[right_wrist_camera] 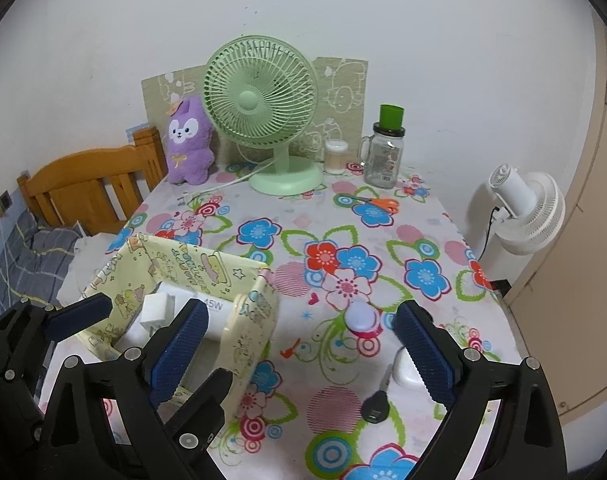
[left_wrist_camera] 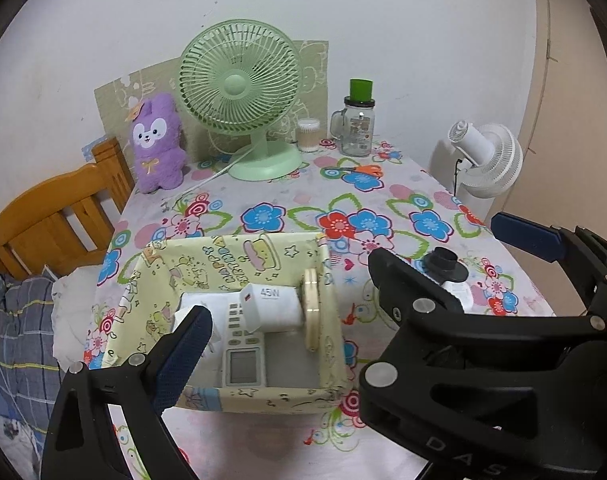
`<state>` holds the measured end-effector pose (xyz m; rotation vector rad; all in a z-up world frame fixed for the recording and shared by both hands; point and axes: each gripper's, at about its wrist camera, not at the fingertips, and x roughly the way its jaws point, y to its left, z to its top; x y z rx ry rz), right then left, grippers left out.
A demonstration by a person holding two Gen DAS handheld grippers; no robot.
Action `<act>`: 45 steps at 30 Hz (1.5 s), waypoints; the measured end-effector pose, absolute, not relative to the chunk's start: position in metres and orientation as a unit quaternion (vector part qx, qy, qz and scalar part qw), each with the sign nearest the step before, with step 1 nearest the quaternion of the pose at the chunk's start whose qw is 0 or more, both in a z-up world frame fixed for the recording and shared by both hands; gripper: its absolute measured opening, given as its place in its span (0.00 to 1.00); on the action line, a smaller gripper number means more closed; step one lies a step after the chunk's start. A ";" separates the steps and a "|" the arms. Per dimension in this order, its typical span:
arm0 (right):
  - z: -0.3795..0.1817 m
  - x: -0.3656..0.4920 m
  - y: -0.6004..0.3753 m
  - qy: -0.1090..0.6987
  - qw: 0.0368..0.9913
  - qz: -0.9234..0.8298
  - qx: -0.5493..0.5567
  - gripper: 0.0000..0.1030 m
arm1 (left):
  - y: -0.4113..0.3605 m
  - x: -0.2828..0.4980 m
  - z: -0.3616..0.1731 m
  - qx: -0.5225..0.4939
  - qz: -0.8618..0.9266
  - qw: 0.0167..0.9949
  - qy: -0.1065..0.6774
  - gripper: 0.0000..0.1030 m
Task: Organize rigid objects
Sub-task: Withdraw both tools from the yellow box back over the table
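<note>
A yellow cartoon-print box [left_wrist_camera: 239, 264] is sitting on the desk [right_wrist_camera: 383, 240] and holding a white 45W charger [left_wrist_camera: 269, 306], a remote control [left_wrist_camera: 243, 356] and a cream disc [left_wrist_camera: 310, 312]. A black key [right_wrist_camera: 374, 406] is lying outside, beside a white piece [right_wrist_camera: 405, 372]. The left hand-held gripper [left_wrist_camera: 343, 272] and right hand-held gripper [right_wrist_camera: 299, 340] are both hanging spread, gripping nothing.

A table with a flowered cloth [right_wrist_camera: 303, 236] carried a yellow fabric box [right_wrist_camera: 251, 340] near left, a black key [right_wrist_camera: 375, 408] near right, orange scissors [right_wrist_camera: 379, 203] farther, and a green fan [right_wrist_camera: 285, 180], purple plush [right_wrist_camera: 189, 148] and glass jar [right_wrist_camera: 381, 160] far.
</note>
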<state>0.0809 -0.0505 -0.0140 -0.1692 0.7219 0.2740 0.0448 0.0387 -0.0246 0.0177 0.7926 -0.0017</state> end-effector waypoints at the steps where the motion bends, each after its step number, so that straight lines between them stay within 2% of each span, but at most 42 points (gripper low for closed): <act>1: -0.013 0.080 -0.054 0.352 0.923 0.132 -0.081 0.94 | 0.036 0.045 -0.024 0.009 -0.002 0.923 0.385 0.95; 21: -0.011 0.075 -0.104 0.355 0.926 0.107 -0.074 0.94 | -0.012 0.045 -0.023 0.016 -0.023 0.924 0.381 0.95; 45: -0.037 0.075 -0.164 0.362 0.925 0.084 -0.073 0.94 | -0.064 0.048 -0.053 0.014 -0.041 0.923 0.384 0.95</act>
